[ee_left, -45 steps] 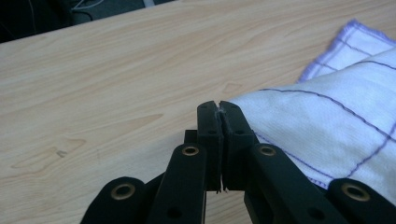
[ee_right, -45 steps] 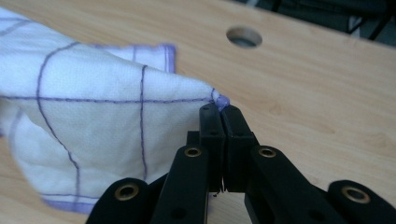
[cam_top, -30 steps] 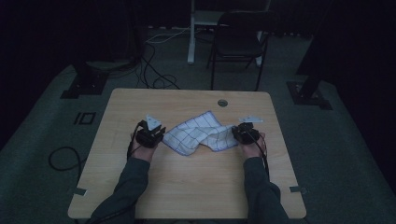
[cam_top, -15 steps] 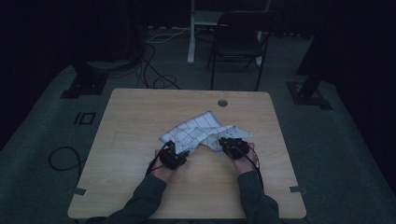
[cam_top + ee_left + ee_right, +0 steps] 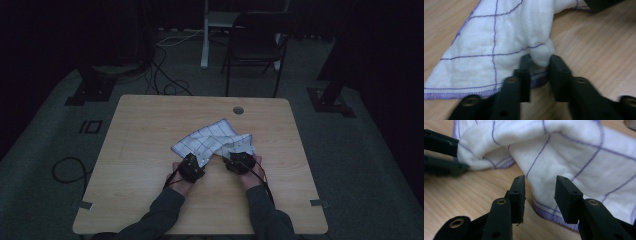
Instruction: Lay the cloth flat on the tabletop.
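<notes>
The wooden bench point(image 5: 150, 150) carries a white cloth with a purple grid and purple stitched hem point(image 5: 210, 142), lying rumpled a little right of the middle, its near edge toward the person. Behind the bench a dark chair point(image 5: 257, 47) stands on the floor, and cables point(image 5: 167, 85) trail across it. A small round hole point(image 5: 238, 110) sits near the far edge of the bench. The left claw point(image 5: 539, 71) is at the cloth's near hem, its jaws having just been closing, and they pinch a bunched fold of cloth between them. The right claw point(image 5: 539, 195) has just been opening; its jaws stand apart around the hem, the cloth between them but not pressed.
</notes>
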Demonstrator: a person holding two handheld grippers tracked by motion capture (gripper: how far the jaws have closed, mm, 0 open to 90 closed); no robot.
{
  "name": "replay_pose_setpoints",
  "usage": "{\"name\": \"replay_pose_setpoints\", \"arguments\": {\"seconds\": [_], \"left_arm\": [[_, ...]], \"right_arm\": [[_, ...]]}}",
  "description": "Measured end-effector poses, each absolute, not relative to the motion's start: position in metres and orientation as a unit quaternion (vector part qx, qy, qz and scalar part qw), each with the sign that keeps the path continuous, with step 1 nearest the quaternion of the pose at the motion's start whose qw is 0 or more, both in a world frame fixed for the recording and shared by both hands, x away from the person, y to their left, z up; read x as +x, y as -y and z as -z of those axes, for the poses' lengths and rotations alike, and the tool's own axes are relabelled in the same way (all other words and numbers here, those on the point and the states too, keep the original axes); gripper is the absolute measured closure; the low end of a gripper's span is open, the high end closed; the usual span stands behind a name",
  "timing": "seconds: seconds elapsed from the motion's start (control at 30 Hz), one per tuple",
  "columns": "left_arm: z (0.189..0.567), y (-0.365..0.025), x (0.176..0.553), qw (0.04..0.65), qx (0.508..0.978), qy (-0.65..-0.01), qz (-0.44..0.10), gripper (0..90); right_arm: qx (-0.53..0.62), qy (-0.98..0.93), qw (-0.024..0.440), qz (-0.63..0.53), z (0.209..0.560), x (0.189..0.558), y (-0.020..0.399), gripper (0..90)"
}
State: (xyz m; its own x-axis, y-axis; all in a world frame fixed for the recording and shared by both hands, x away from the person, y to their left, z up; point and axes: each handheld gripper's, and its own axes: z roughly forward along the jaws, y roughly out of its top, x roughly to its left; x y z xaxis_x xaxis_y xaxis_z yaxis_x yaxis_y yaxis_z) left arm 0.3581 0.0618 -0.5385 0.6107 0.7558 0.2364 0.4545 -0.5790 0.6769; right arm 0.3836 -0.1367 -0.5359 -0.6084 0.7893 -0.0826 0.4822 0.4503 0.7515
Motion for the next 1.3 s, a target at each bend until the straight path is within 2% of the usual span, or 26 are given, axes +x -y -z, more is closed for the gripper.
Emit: {"name": "replay_pose_setpoints", "arguments": {"seconds": [0.07,0.17,0.3,0.77,1.1,1.17,1.23,1.3], "left_arm": [[0.538,-0.063,0.360,0.291,0.848,-0.361,-0.256,84.6],[0.531,-0.067,0.360,0.296,0.847,-0.360,-0.254,86.5],[0.516,-0.072,0.357,0.315,0.840,-0.359,-0.257,86.8],[0.471,-0.095,0.350,0.363,0.829,-0.355,-0.235,86.5],[0.483,-0.095,0.347,0.343,0.847,-0.350,-0.207,85.3],[0.489,-0.094,0.345,0.338,0.852,-0.345,-0.201,82.3],[0.493,-0.095,0.343,0.333,0.852,-0.347,-0.206,74.0],[0.495,-0.098,0.341,0.333,0.851,-0.349,-0.208,71.0]], "right_arm": [[0.385,-0.828,0.220,-0.344,0.540,0.385,0.135,69.3],[0.385,-0.831,0.219,-0.337,0.540,0.386,0.137,83.0],[0.387,-0.824,0.219,-0.352,0.532,0.384,0.144,86.5],[0.369,-0.819,0.234,-0.371,0.492,0.368,0.172,86.2],[0.378,-0.819,0.231,-0.366,0.490,0.370,0.182,85.2],[0.380,-0.820,0.230,-0.360,0.492,0.370,0.181,83.0],[0.383,-0.820,0.235,-0.355,0.494,0.368,0.180,78.1],[0.385,-0.816,0.239,-0.358,0.494,0.366,0.180,75.4]]}}
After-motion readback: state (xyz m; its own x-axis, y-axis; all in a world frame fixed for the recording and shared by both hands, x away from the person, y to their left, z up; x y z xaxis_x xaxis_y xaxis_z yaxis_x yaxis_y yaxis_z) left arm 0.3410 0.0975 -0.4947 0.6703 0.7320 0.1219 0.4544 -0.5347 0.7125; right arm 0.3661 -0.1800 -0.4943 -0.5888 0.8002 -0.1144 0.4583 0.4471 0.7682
